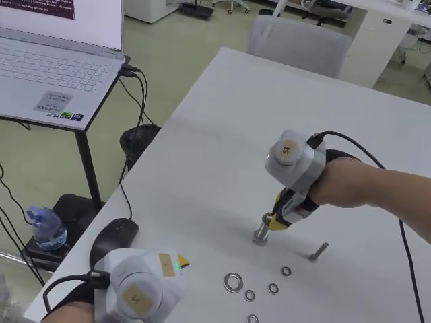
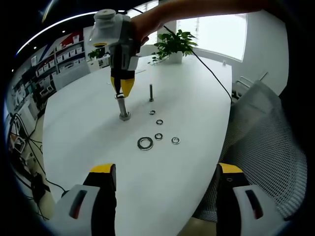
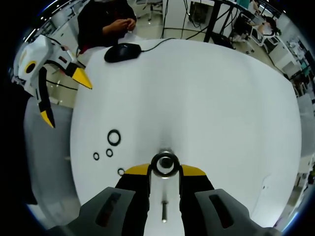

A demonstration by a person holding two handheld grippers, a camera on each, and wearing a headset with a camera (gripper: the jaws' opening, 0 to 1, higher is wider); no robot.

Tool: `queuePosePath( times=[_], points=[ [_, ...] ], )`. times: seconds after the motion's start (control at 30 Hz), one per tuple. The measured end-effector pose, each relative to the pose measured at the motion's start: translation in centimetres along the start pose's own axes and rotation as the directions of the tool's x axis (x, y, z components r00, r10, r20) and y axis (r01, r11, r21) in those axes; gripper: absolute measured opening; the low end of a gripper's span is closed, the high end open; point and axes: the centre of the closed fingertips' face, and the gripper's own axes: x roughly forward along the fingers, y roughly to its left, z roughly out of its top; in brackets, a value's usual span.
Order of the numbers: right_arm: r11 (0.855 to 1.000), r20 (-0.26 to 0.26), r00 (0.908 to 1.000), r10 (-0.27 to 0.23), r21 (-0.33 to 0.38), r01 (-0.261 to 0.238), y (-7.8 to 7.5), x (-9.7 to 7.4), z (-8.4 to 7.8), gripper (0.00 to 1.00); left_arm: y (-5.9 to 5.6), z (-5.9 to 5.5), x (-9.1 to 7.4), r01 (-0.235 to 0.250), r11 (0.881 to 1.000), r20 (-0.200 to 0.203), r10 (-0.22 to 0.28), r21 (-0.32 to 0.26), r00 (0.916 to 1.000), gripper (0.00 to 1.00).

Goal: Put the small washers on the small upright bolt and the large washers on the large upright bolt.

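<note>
Between hand-held gripper (image 3: pixel 165 170) tips (right): large washer (image 3: pixel 164 157).

We record the right gripper (image 1: pixel 277 217) lowered over the white table (image 1: pixel 222 134), its yellow tips at the top of the large upright bolt (image 1: pixel 261 233). The small upright bolt (image 1: pixel 318 252) stands apart from it, leaning slightly. One large washer (image 1: pixel 234 282) and four small washers (image 1: pixel 273 288) lie loose nearer us. The left gripper (image 1: pixel 176 264) is at lower left, beside a black mouse (image 1: pixel 113 240).
</note>
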Motion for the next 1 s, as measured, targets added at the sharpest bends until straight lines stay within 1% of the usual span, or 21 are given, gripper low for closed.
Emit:
queuePosePath(
  times=[0.1,0.2,0.27,0.43,0.57,0.63,0.8,1.0],
  points=[
    [1.0,-0.011,0.9999,-0.001,-0.007,0.001,-0.1,0.2,-0.1,0.22,-0.1,0.1,0.0,0.005,1.0,0.0,-0.005,-0.003,1.0,0.82],
    [1.0,-0.006,1.0,0.007,-0.003,-0.007,-0.1,0.3,0.0,0.22,-0.1,0.1,0.1,0.009,1.0,-0.002,-0.009,-0.006,1.0,0.82],
    [1.0,-0.016,0.9998,0.007,-0.006,-0.007,-0.2,0.6,-0.1,0.22,-0.2,0.2,0.1,0.011,1.0,-0.002,-0.011,-0.005,0.9999,0.82],
    [1.0,-0.019,0.9997,0.012,-0.011,-0.012,-0.1,0.9,0.0,0.22,-0.1,0.5,0.0,0.009,1.0,0.002,-0.009,-0.002,1.0,0.82],
    [1.0,-0.029,0.9995,0.014,-0.012,-0.014,-0.3,1.5,-0.2,0.22,0.2,0.8,0.0,0.006,1.0,0.011,-0.006,0.004,0.9999,0.82],
    [1.0,-0.037,0.9992,0.013,-0.015,-0.013,-0.4,1.8,-0.3,0.22,0.2,0.6,0.0,0.008,1.0,0.001,-0.008,-0.005,1.0,0.81],
    [1.0,-0.047,0.9988,0.015,-0.021,-0.016,-0.2,2.5,-0.4,0.22,0.2,0.5,0.2,0.013,1.0,0.0,-0.013,-0.005,0.9999,0.8],
    [1.0,-0.045,0.9988,0.017,0.001,-0.017,-0.4,3.2,-0.4,0.22,0.1,0.4,0.3,0.016,1.0,0.004,-0.016,-0.01,0.9999,0.79]
  ],
)
